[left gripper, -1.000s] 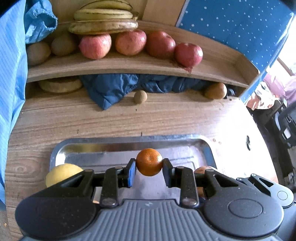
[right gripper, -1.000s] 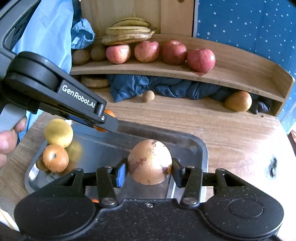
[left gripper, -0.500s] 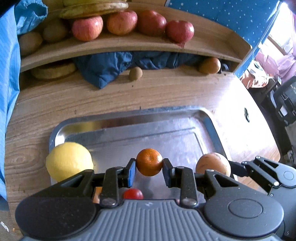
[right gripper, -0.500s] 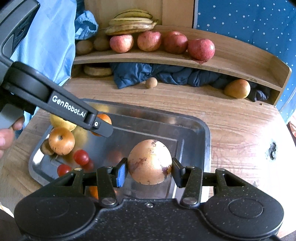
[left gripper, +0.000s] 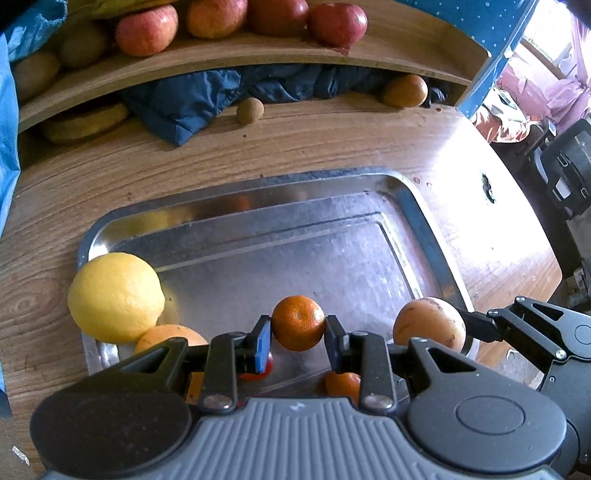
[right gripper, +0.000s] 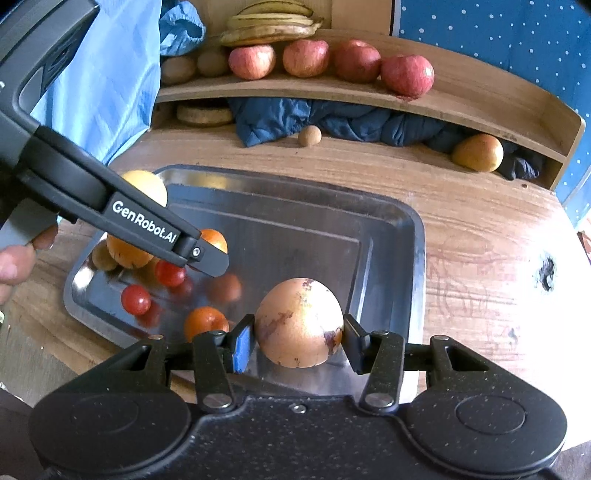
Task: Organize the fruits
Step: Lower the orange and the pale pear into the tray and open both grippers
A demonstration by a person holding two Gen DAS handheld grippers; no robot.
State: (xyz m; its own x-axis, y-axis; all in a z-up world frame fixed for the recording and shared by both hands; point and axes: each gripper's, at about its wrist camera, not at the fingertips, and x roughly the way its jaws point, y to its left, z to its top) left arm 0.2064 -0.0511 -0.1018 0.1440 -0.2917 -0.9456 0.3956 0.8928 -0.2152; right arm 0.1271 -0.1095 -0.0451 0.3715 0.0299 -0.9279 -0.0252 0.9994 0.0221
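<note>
My left tool (left gripper: pixel 298 332) is clamped on a small round orange mandarin (left gripper: pixel 298 323), pads tight on both sides, fruit held just above the near part of the shiny rectangular metal tray (left gripper: pixel 236 192). My right tool (right gripper: pixel 298 345) is opened wider and clamped on a bigger tan, brown-blotched round fruit (right gripper: pixel 298 323), over the tray's near right corner.

Step in hand, as I read it: both fruits lifted, en route to a sorting spot. Next move prob. carries each to its own kind, w/ steady grip and no knocking the other tool, since the two sit close together.

Outward: in the tray's near left end are a big yellow lemon-like fruit (left gripper: pixel 116 295), an orange (right gripper: pixel 127 253), two red cherry tomatoes (right gripper: pixel 136 299) and another small mandarin (right gripper: pixel 206 322). Far side of the wooden bench (left gripper: pixel 332 144), a curved wooden shelf (right gripper: pixel 461 92) carries red apples (right gripper: pixel 406 75) and bananas (right gripper: pixel 271 26); a similar tan fruit (right gripper: pixel 477 152) lies under it at right, by a crumpled dark blue cloth (right gripper: pixel 332 123).
</note>
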